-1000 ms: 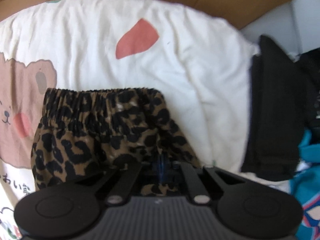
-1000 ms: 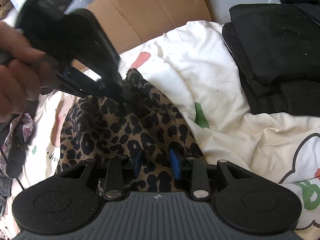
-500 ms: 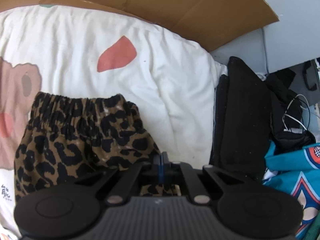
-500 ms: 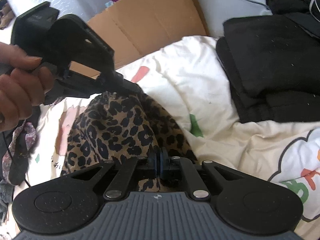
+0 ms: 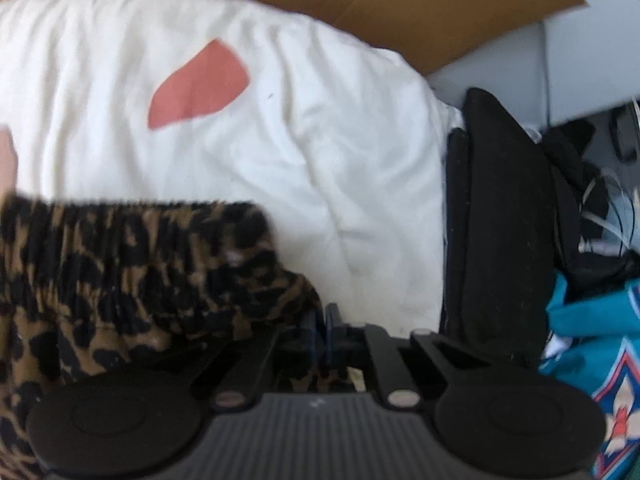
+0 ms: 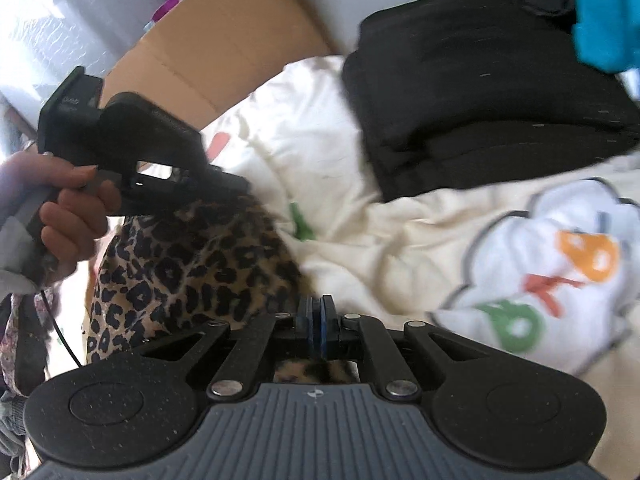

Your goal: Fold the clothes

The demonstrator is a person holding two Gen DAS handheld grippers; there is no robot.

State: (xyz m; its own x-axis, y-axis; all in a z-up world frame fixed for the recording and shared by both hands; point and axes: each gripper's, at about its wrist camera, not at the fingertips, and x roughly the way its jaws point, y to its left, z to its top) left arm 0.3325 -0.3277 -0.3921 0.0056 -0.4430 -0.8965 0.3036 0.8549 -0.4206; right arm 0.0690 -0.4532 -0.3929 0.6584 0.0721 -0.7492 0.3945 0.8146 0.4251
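Observation:
Leopard-print shorts with a gathered waistband lie on a white cartoon-print quilt. In the left wrist view my left gripper sits at the shorts' right edge. Its jaws are opening: a narrow gap shows between the blue pads, with the cloth edge right at them. The right wrist view shows the shorts bunched up between both grippers. My right gripper is shut on their near edge. A hand holds the left gripper at their far corner.
Folded black clothes are stacked at the quilt's right side, with a teal garment and cables beyond. A cardboard sheet stands behind the quilt.
My right gripper went from open to shut on the shorts' edge and slid sideways. The left gripper sank closer to the quilt, and its pads have parted slightly.

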